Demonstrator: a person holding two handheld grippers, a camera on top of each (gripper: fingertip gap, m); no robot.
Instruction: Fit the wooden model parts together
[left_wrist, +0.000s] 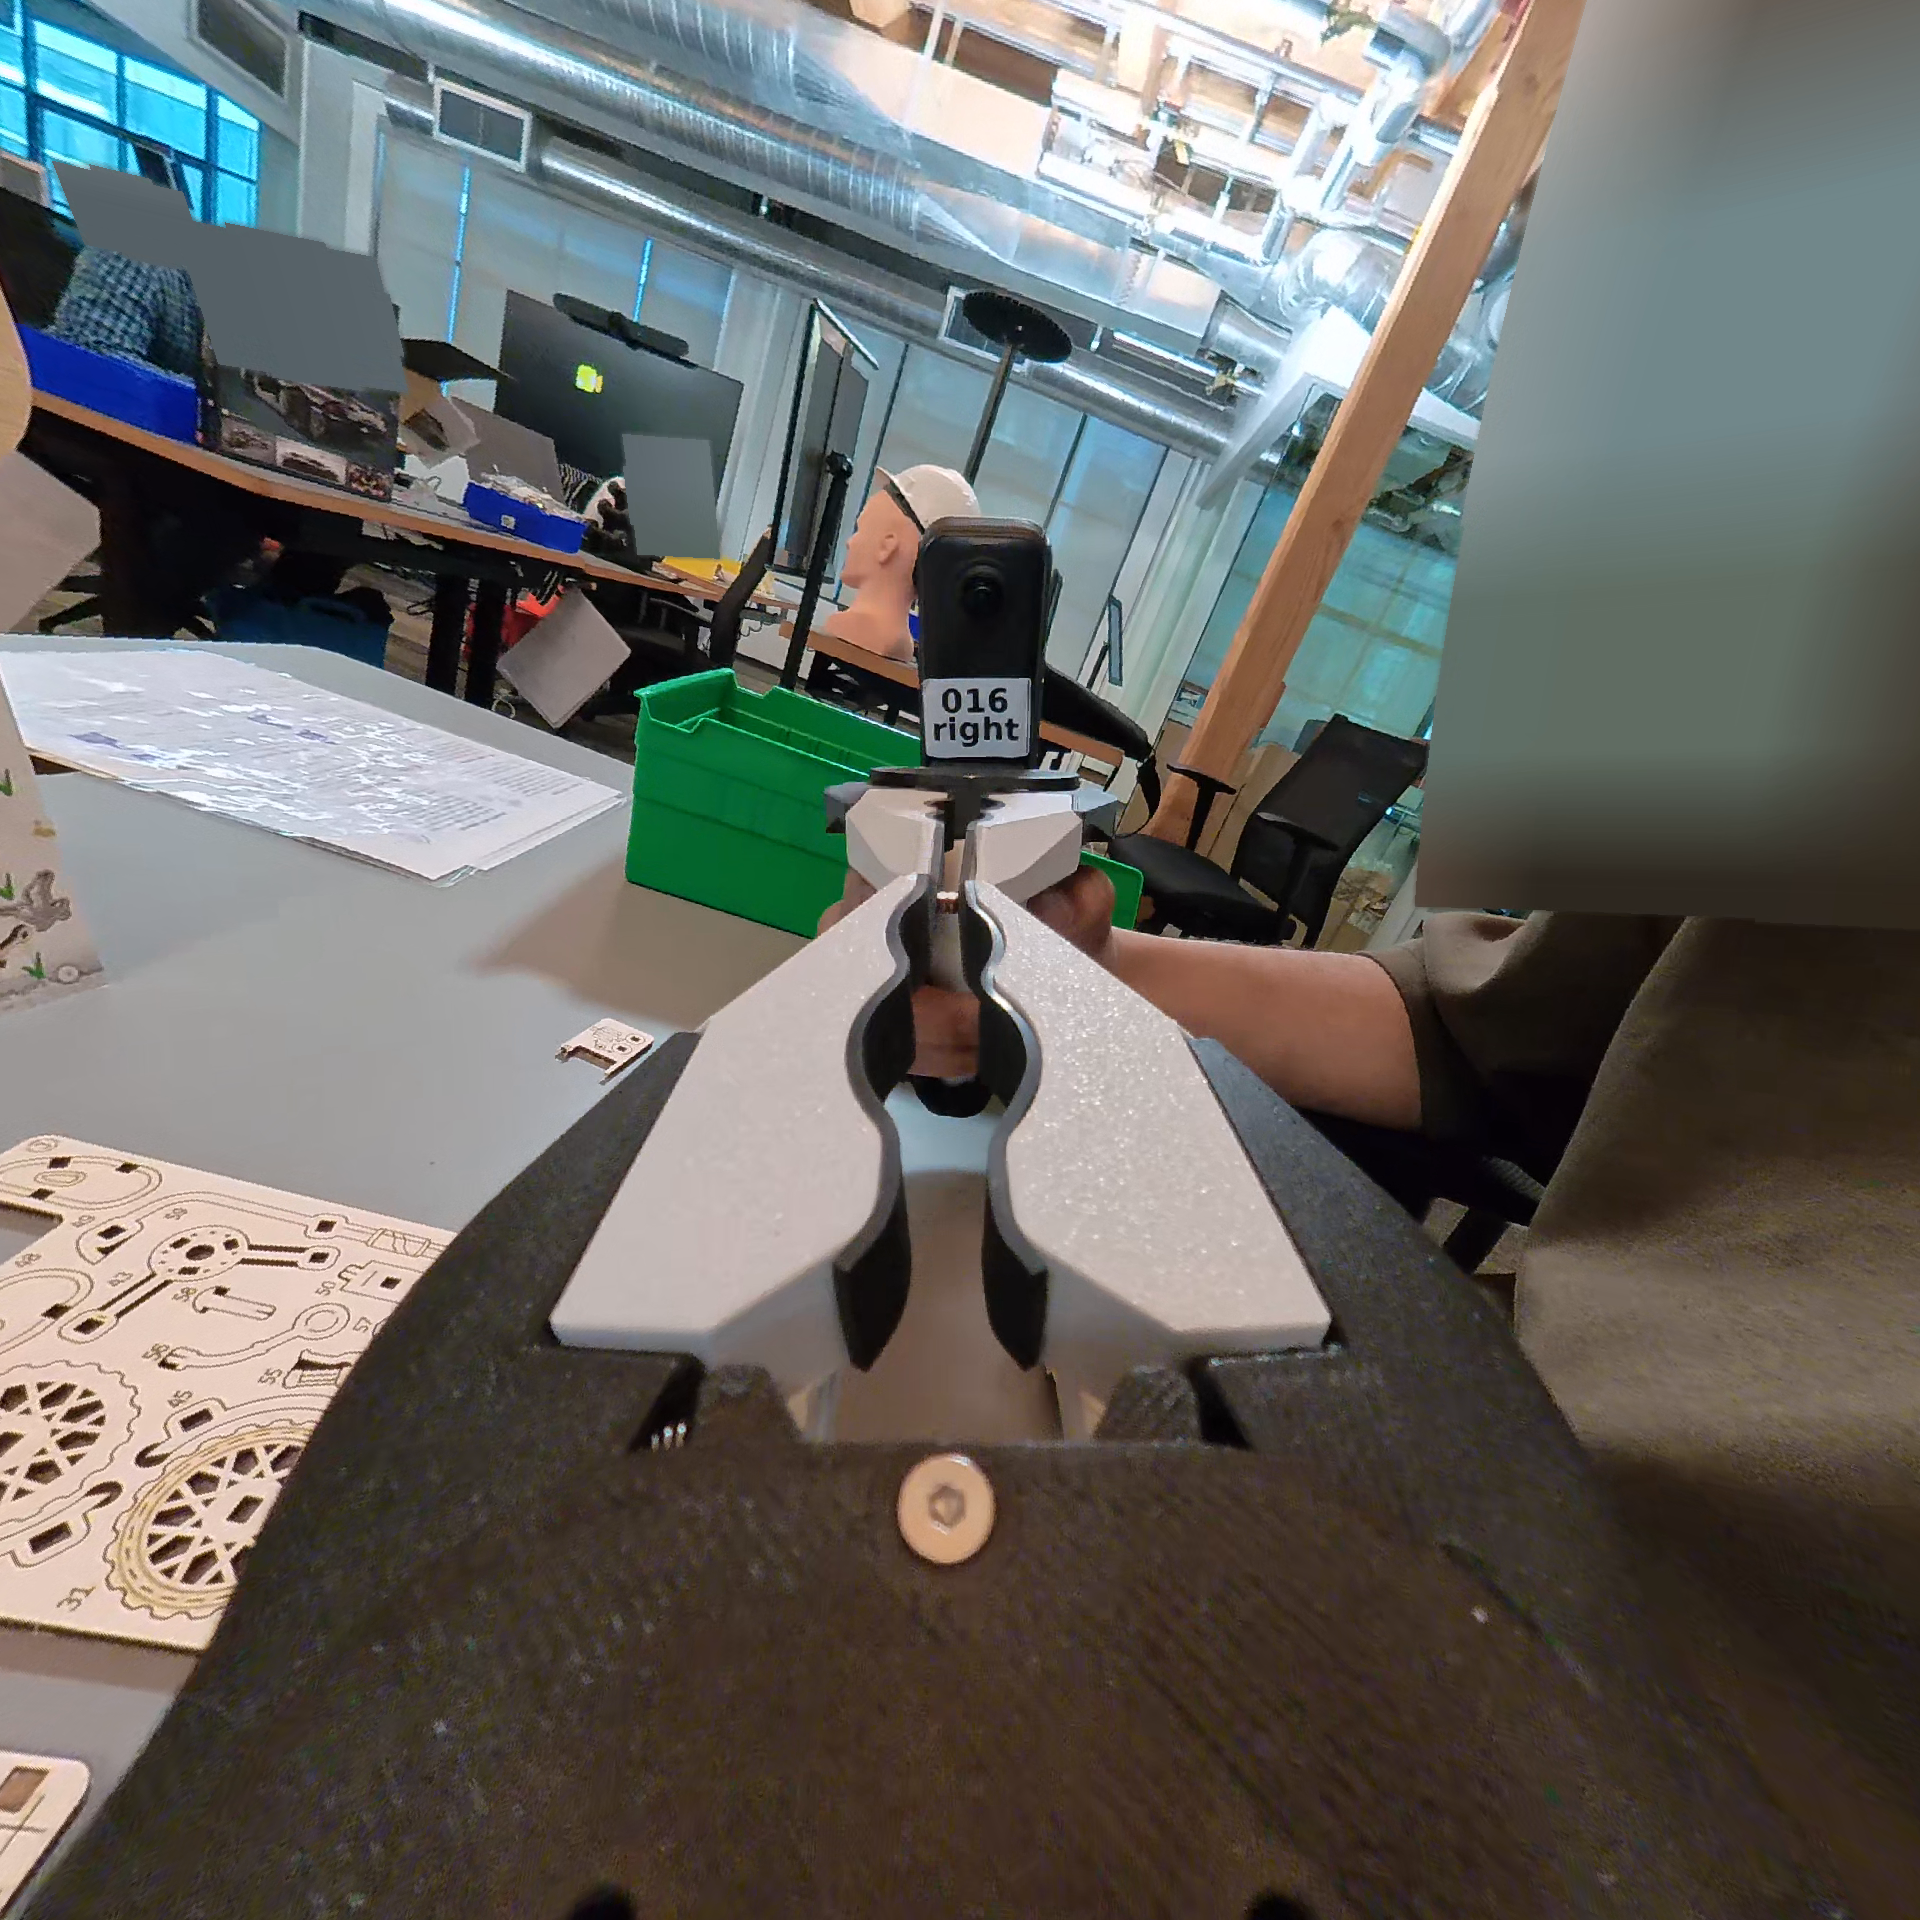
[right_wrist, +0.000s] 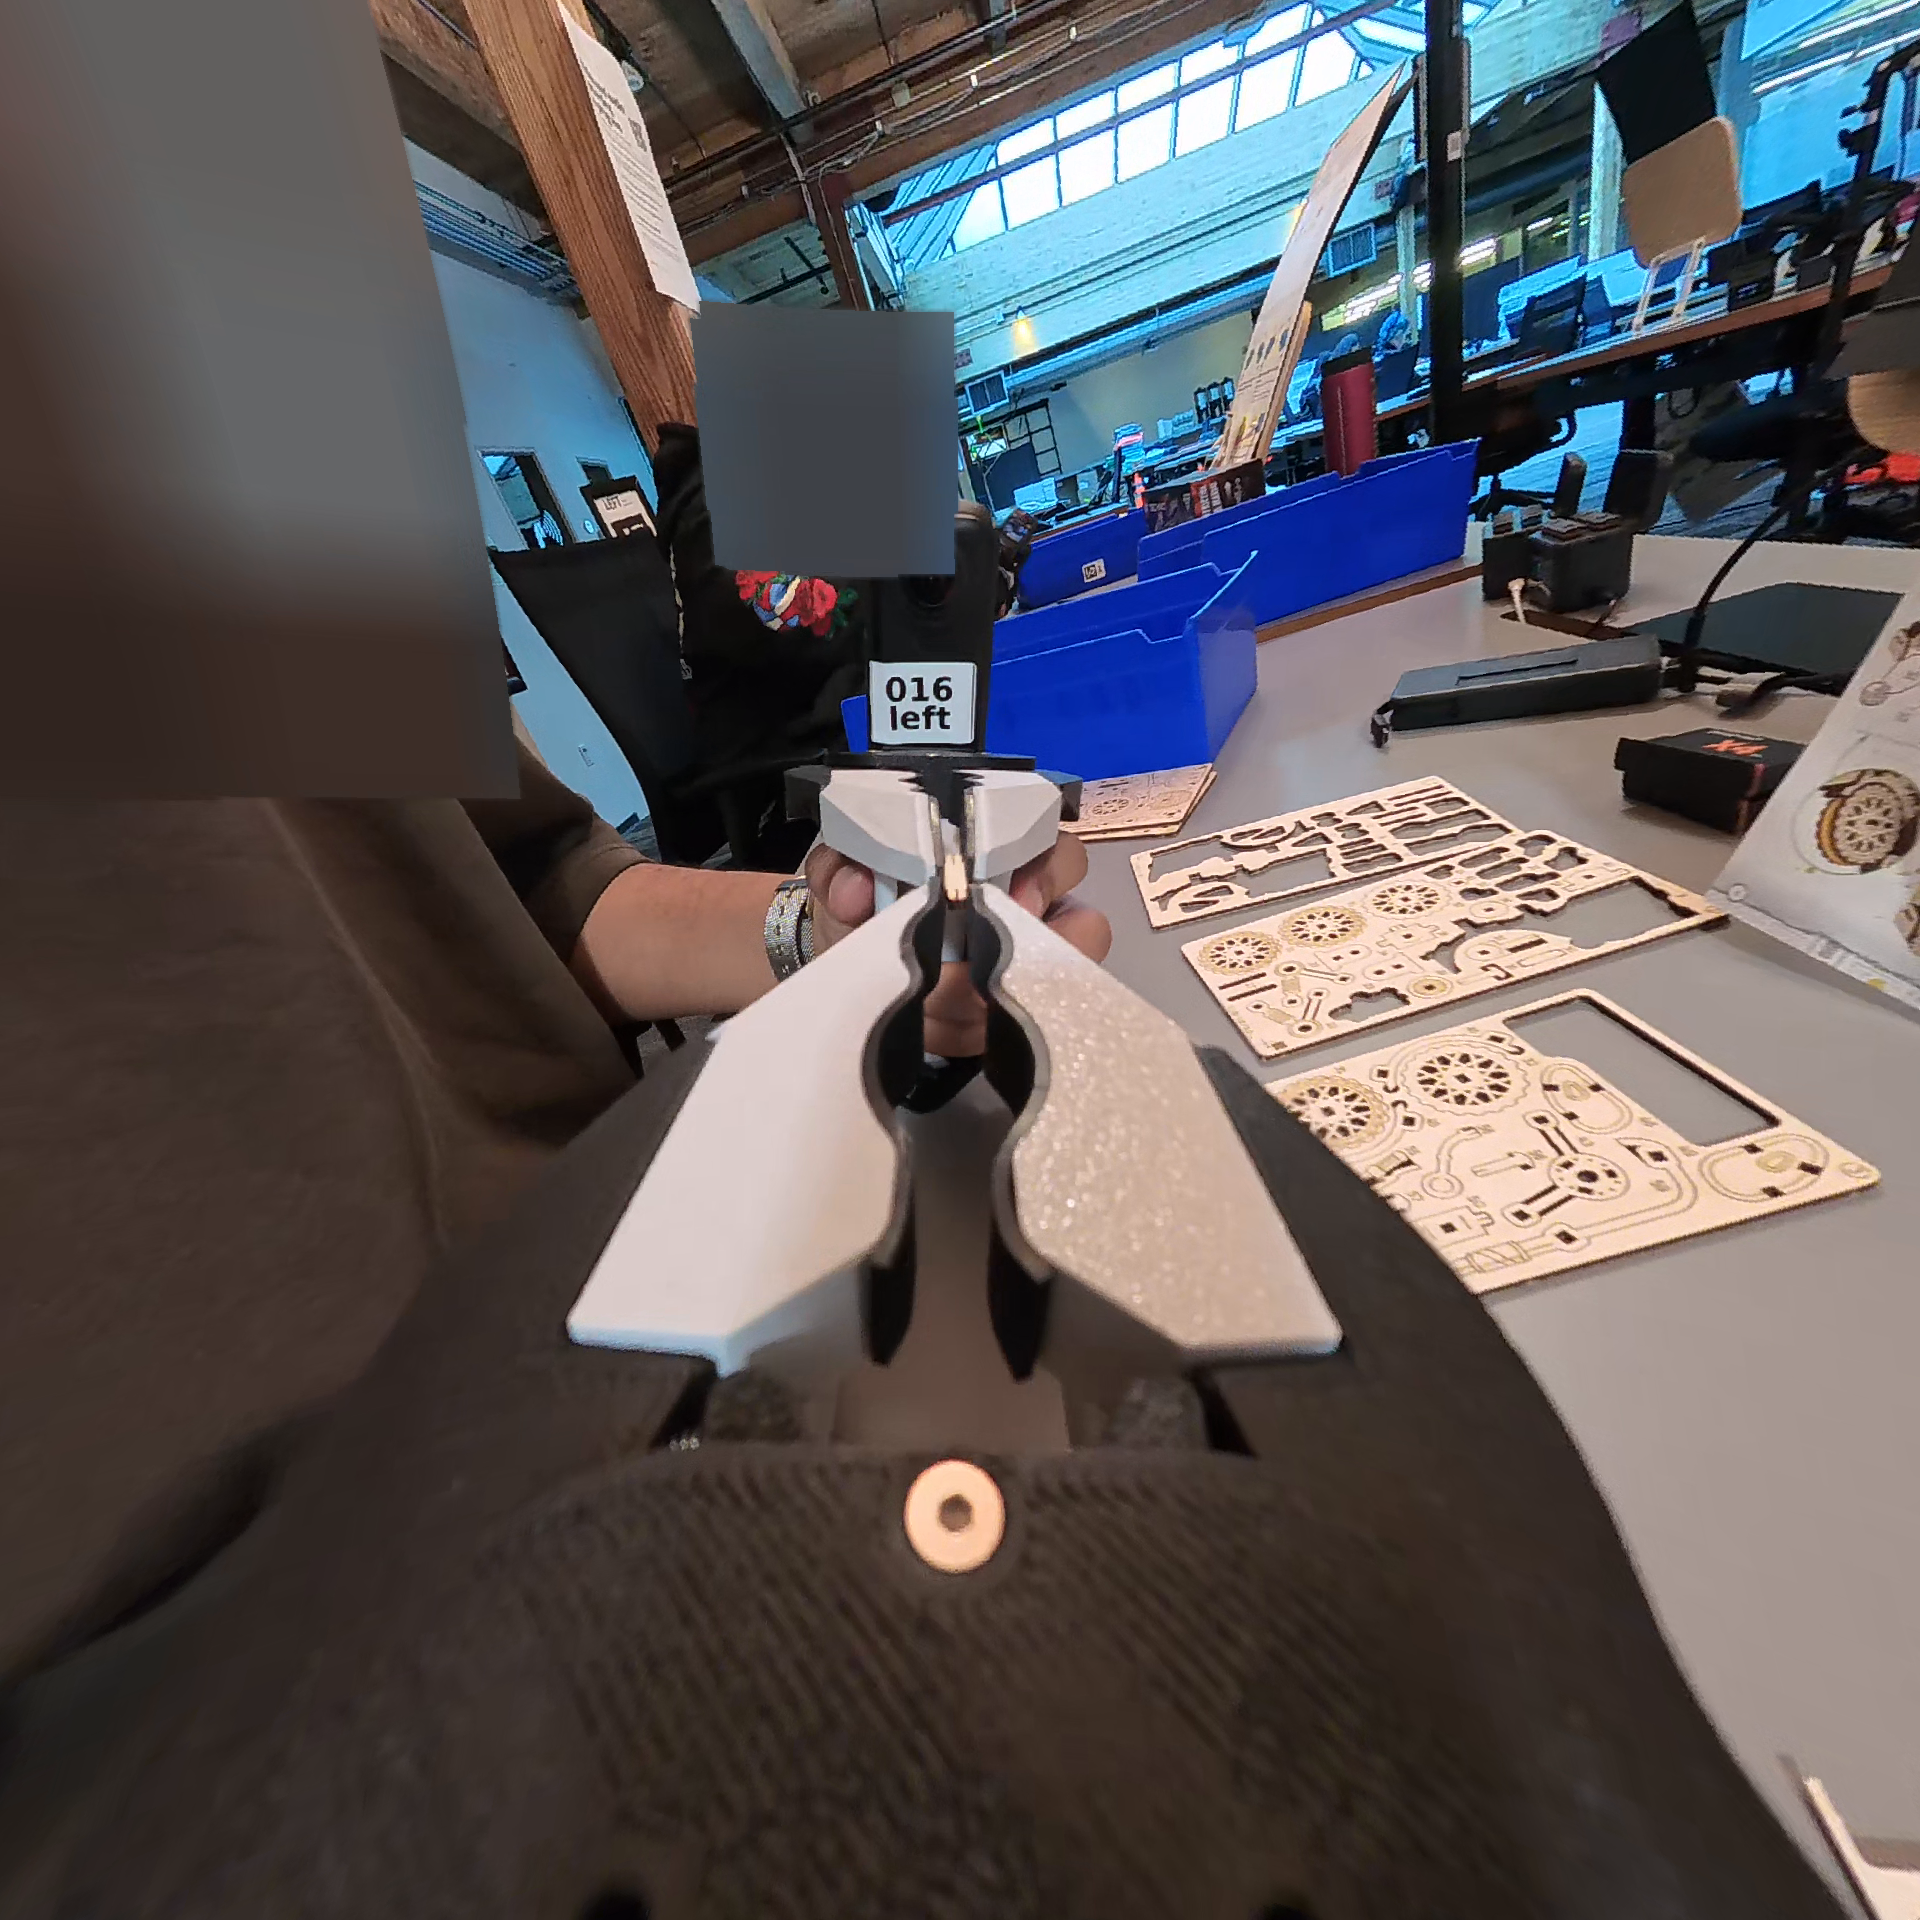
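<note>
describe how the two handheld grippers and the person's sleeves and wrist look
Each gripper, left and right, has pale grey wedge-shaped fingers with black wavy inner pads, a textured black body with one silver screw, and a black camera bearing a white sticker. The person wears short brown sleeves and a silver wristwatch.

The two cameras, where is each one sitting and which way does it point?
Left wrist view: sits on the left tongs, looks along them at the right tongs and a green bin; a forearm shows.
Right wrist view: sits on the right tongs, looks back at the left tongs, wooden sheets to its right; a hand with watch shows.
Shared: the tongs meet tip to tip over the grey table, a small part between them.
</note>
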